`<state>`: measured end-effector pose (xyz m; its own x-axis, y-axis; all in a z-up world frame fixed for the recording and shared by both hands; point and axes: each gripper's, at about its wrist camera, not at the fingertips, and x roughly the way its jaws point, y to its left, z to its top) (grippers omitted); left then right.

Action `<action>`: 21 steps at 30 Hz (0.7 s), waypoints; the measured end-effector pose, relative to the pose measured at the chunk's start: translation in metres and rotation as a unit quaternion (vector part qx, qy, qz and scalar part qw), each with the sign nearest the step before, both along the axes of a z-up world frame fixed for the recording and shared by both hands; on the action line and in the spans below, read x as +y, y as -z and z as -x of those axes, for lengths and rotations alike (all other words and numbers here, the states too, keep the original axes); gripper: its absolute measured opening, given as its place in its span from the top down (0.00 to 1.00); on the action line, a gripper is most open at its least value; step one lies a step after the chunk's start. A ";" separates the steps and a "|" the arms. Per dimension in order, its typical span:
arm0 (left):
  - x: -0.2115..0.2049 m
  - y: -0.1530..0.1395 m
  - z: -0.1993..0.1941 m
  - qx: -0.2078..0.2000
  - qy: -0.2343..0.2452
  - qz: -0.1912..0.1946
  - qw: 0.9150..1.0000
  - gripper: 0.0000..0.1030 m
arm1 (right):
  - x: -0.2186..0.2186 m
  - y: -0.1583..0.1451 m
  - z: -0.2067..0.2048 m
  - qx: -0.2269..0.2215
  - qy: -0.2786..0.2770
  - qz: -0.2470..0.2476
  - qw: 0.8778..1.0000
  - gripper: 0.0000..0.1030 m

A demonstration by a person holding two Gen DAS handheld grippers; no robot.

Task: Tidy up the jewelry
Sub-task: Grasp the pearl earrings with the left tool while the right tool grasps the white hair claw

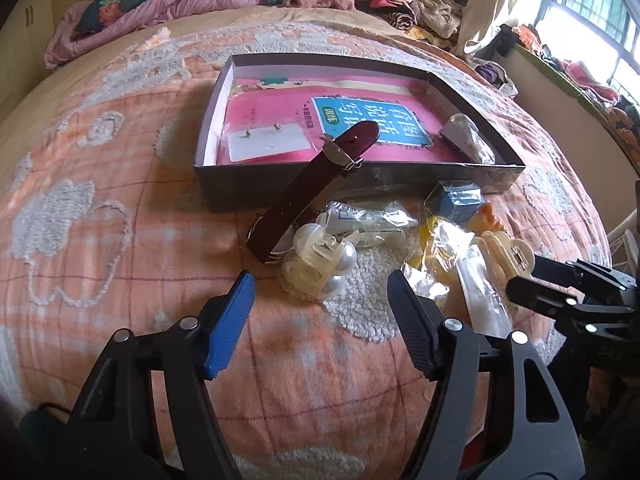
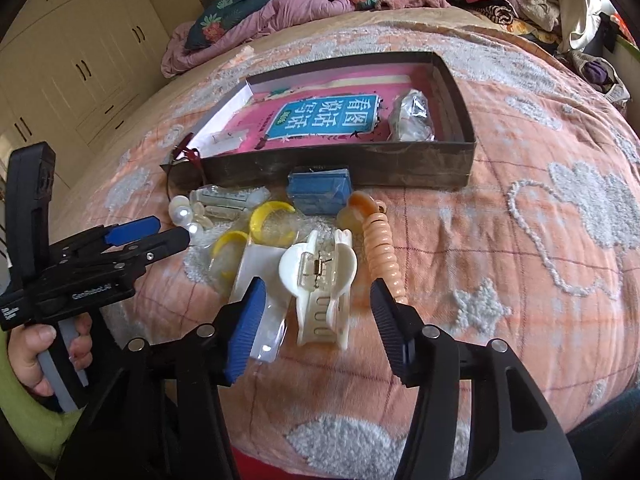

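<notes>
Right gripper (image 2: 318,308) spread, straddling the white claw clip (image 2: 318,280) without touching it; clip's long axis runs toward the box (image 2: 340,164), just short of it. Left gripper (image 1: 320,300) spread, empty, before the pearl clip (image 1: 320,256).

We hold a claw in each hand, both angled downward. Our left claw (image 1: 320,292) has its blue-padded fingers (image 1: 228,320) parted, with nothing pressed between them. Seen from the right wrist view, our left hand (image 2: 38,354) wraps the grey handle of that claw, fingers curled round it, a green sleeve (image 2: 20,412) at the wrist. Our right claw (image 2: 316,300) also stands with jaws apart, its pads not pressing on anything; its tips show at the right edge of the left wrist view
</notes>
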<state>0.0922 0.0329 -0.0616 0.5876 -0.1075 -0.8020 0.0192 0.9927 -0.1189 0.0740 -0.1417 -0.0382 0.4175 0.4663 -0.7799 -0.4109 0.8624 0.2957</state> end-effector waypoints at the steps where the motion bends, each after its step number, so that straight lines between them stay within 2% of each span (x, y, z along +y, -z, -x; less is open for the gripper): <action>1: 0.000 0.000 -0.002 -0.001 0.000 0.002 1.000 0.41 | 0.002 0.002 -0.002 0.000 -0.001 0.003 1.000 0.51; 4: 0.001 0.002 -0.007 -0.001 -0.001 0.004 1.000 0.41 | 0.003 0.004 -0.006 -0.003 -0.007 0.001 1.000 0.68; 11: -0.003 0.005 -0.017 -0.003 -0.001 -0.005 1.000 0.42 | -0.015 -0.004 -0.005 -0.020 0.007 -0.003 1.000 0.69; 13: -0.003 0.006 -0.020 -0.005 -0.003 -0.018 1.000 0.47 | -0.023 -0.008 -0.004 -0.026 0.016 -0.003 1.000 0.69; 14: -0.002 0.007 -0.021 -0.006 -0.005 -0.026 1.000 0.53 | -0.028 -0.010 -0.004 -0.029 0.021 -0.004 0.999 0.69; 15: -0.001 0.007 -0.022 -0.008 -0.005 -0.031 0.999 0.54 | -0.031 -0.012 -0.004 -0.030 0.024 -0.005 0.999 0.69; 21: 0.006 0.002 -0.016 -0.020 -0.002 -0.020 1.000 0.66 | -0.048 -0.022 -0.003 -0.039 0.047 -0.007 0.998 0.69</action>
<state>0.1077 0.0392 -0.0636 0.6191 -0.0736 -0.7819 0.0192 0.9967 -0.0786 0.0774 -0.1899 -0.0160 0.5191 0.4333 -0.7367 -0.3513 0.8939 0.2783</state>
